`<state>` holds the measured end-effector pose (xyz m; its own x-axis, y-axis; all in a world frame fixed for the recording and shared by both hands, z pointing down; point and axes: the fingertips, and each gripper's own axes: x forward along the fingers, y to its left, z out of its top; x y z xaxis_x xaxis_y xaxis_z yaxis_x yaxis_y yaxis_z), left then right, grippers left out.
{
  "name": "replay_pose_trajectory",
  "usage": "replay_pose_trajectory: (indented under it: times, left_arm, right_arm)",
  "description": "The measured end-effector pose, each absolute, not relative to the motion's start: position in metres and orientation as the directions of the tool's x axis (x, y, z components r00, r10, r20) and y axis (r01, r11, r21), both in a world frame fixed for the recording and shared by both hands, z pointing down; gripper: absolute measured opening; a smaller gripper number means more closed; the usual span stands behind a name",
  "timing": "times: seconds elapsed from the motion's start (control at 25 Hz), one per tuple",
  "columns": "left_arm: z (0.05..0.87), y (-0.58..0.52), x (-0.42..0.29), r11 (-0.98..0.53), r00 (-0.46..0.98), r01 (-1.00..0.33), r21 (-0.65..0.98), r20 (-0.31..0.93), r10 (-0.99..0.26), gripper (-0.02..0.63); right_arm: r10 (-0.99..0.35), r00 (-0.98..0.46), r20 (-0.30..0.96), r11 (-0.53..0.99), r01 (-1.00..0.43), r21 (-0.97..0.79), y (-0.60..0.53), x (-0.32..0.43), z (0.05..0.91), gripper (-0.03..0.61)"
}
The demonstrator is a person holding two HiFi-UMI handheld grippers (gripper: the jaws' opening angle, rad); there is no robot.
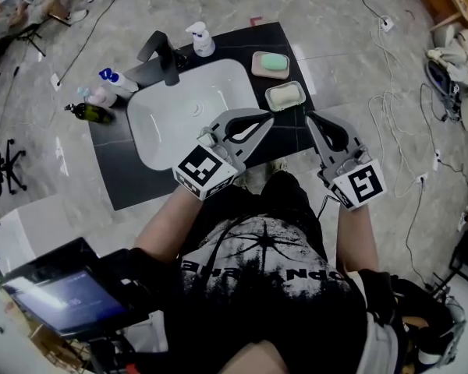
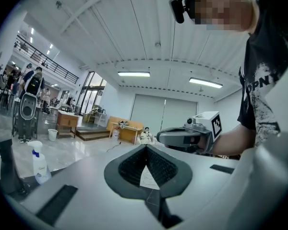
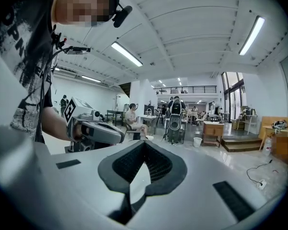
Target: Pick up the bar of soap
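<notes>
- Where the head view looks down, the person's body hides the near edge of the dark counter (image 1: 125, 178), and both grippers hang over that edge.
- Two soap dishes sit right of the one white sink (image 1: 164, 131). The pink dish (image 1: 255, 70) holds the green bar of soap (image 1: 272, 62). The green dish (image 1: 299, 89) holds a pale bar (image 1: 285, 97), just past the left gripper (image 1: 267, 117).
- One tap (image 1: 162, 53) and one spray bottle (image 1: 200, 39) stand behind the sink. Three small bottles (image 1: 101, 96) at the left are hard to make out.
- Bare counter lies left of the sink.
- Seen in the left gripper view, its jaws are pressed together on nothing. No soap shows.
- Seen in the right gripper view, the right gripper (image 1: 310, 119) has its jaws together, empty too. Its own body hides the counter.
</notes>
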<state>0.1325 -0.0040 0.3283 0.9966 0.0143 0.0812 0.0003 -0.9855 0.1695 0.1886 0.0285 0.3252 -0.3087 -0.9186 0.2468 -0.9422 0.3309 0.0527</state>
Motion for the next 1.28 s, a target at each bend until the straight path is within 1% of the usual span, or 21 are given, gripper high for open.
replay_pose_trajectory:
  times: [0.24,0.44,0.6,0.68,0.72,0.8,0.92,1.16,1.28]
  left_arm:
    - [0.344,-0.012,0.152,-0.982,0.993,-0.049,0.181,0.116,-0.028,0.003]
    - [0.365,-0.019,0.175,-0.983,0.98,-0.092,0.158,0.189,-0.062,0.003]
    - [0.391,-0.026,0.197,-0.984,0.957,-0.121,0.128,0.278,-0.081,0.003]
    - [0.405,-0.028,0.208,-0.98,0.947,-0.139,0.142,0.307,-0.09,0.003]
    - [0.411,-0.029,0.213,-0.976,0.944,-0.148,0.159,0.317,-0.092,0.003]
    - [0.425,-0.031,0.221,-0.966,0.936,-0.169,0.194,0.34,-0.095,0.003]
    - [0.45,-0.031,0.227,-0.951,0.917,-0.21,0.227,0.384,-0.111,0.003]
    - [0.494,-0.039,0.235,-0.904,0.879,-0.31,0.294,0.451,-0.154,0.003]
    - [0.505,-0.045,0.238,-0.887,0.867,-0.343,0.309,0.467,-0.173,0.003]
  right_arm:
    - [-0.885,-0.35,0.308,0.384,-0.922,0.056,0.018,0.212,0.341,0.012]
    - [-0.861,-0.395,0.319,0.442,-0.893,0.088,-0.005,0.231,0.351,0.014]
    - [-0.808,-0.419,0.415,0.478,-0.877,0.045,-0.011,0.252,0.38,0.014]
    - [-0.781,-0.439,0.445,0.509,-0.86,0.045,-0.016,0.26,0.396,0.017]
    - [-0.764,-0.447,0.466,0.523,-0.852,0.039,-0.017,0.263,0.405,0.022]
    - [-0.727,-0.461,0.509,0.545,-0.838,0.019,-0.02,0.268,0.424,0.059]
    - [-0.667,-0.488,0.563,0.59,-0.807,0.0,-0.023,0.273,0.452,0.071]
    - [-0.522,-0.524,0.673,0.706,-0.709,-0.004,-0.039,0.278,0.509,0.135]
    - [-0.448,-0.527,0.722,0.766,-0.643,0.006,-0.047,0.278,0.532,0.157]
